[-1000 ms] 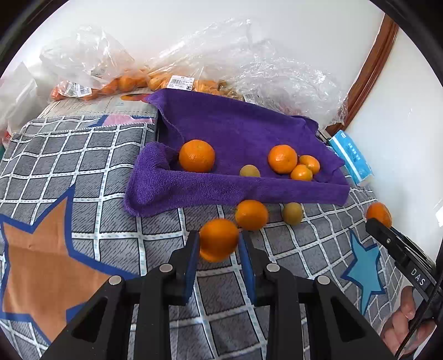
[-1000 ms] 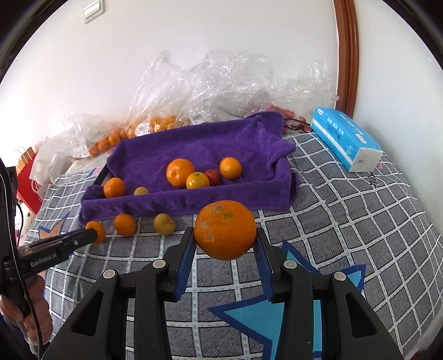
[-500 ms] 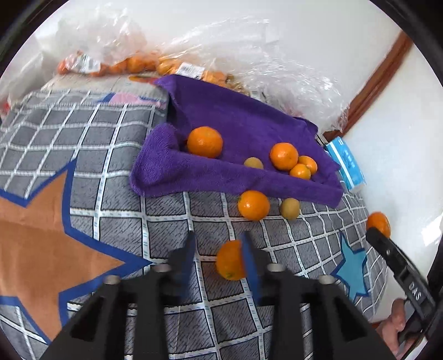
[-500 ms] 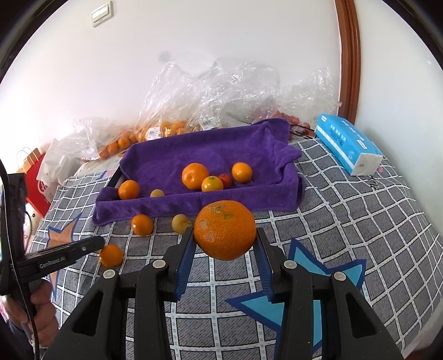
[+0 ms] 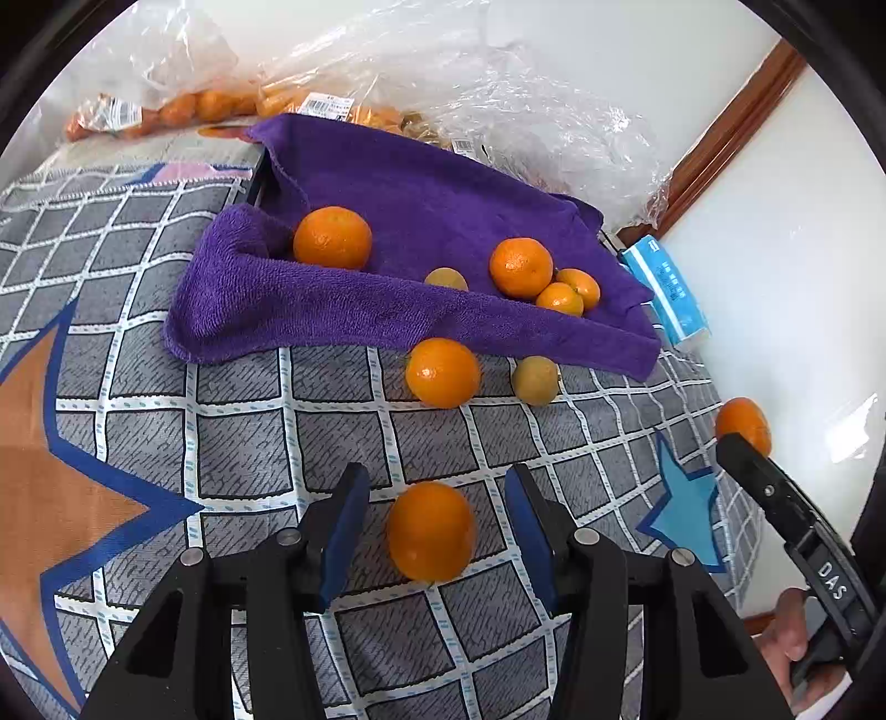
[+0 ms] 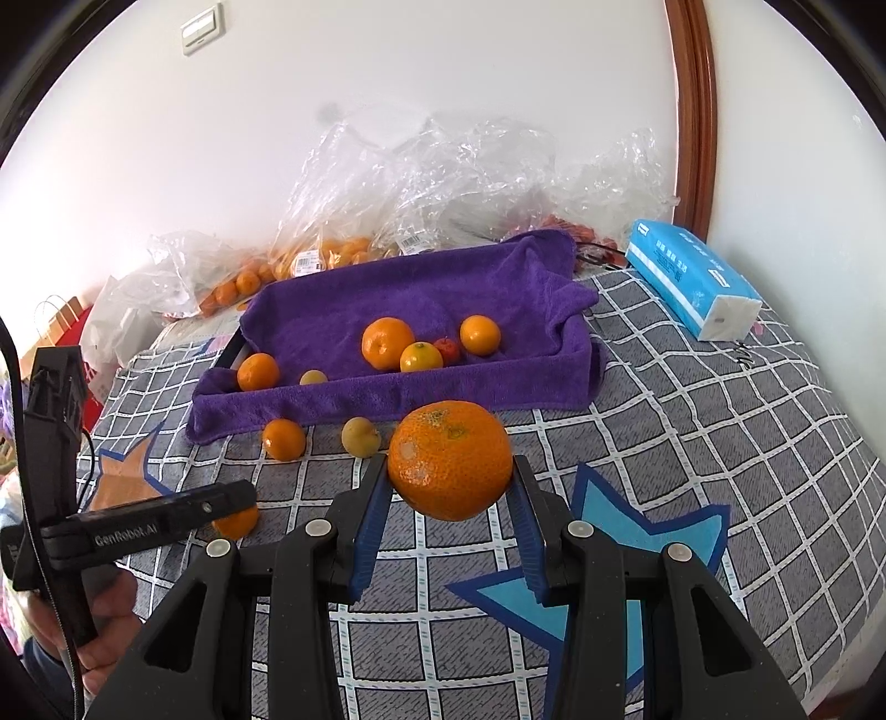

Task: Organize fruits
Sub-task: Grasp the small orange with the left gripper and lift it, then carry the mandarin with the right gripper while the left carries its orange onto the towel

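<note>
Left gripper (image 5: 434, 515): jaws have just been opening, spread clear of a small orange (image 5: 431, 530) lying on the checked cloth (image 5: 249, 432) between them. Right gripper (image 6: 449, 498): pinching a large orange (image 6: 449, 459), held above the cloth.

Right view only: wall switch (image 6: 202, 26), red bag (image 6: 83, 332), "GenRobot.AI" on the left gripper's side.

Purple-towel tray (image 6: 387, 387): six fruits. Loose just in front: orange (image 5: 443, 372), yellowish fruit (image 5: 535, 380).

Left view: "DAS" lettering on the right gripper.
</note>
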Motion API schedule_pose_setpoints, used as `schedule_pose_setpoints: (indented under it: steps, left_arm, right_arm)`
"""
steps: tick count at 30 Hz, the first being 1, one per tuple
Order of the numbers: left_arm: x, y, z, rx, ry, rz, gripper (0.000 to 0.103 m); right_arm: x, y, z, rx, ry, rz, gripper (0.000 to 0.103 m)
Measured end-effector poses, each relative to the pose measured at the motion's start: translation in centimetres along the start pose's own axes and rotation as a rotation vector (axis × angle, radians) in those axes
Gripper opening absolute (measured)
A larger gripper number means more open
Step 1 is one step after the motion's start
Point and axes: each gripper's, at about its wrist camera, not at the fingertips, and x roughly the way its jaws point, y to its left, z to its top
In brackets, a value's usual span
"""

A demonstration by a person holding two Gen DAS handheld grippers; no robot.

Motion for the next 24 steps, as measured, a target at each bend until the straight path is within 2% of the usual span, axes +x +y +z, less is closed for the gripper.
schedule_pose_setpoints:
  steps: [11,17,20,24]
  left_arm:
    - [-2.7,2.2,0.4,-0.056,-0.046,-0.011,0.05]
    - [-3.3,0.8,-0.2,-0.007,-0.051,-0.044,0.054]
    - [-2.8,-0.4,-0.5,0.034,-0.035,-0.032,0.054]
    - [-1.9,-0.8,-0.8,0.041,-0.016,-0.013,0.054]
  right_arm:
    - [-0.6,-1.1,-0.3,0.019,-0.01,0.0,0.042]
    - [-0.7,-1.5,-0.3,0.03,-0.017,0.009,0.042]
    - [-0.8,-1.6,-0.4,0.031,-0.019,0.013,0.042]
    - [-1.0,-2.0,-0.6,0.032,-0.016,0.01,0.042]
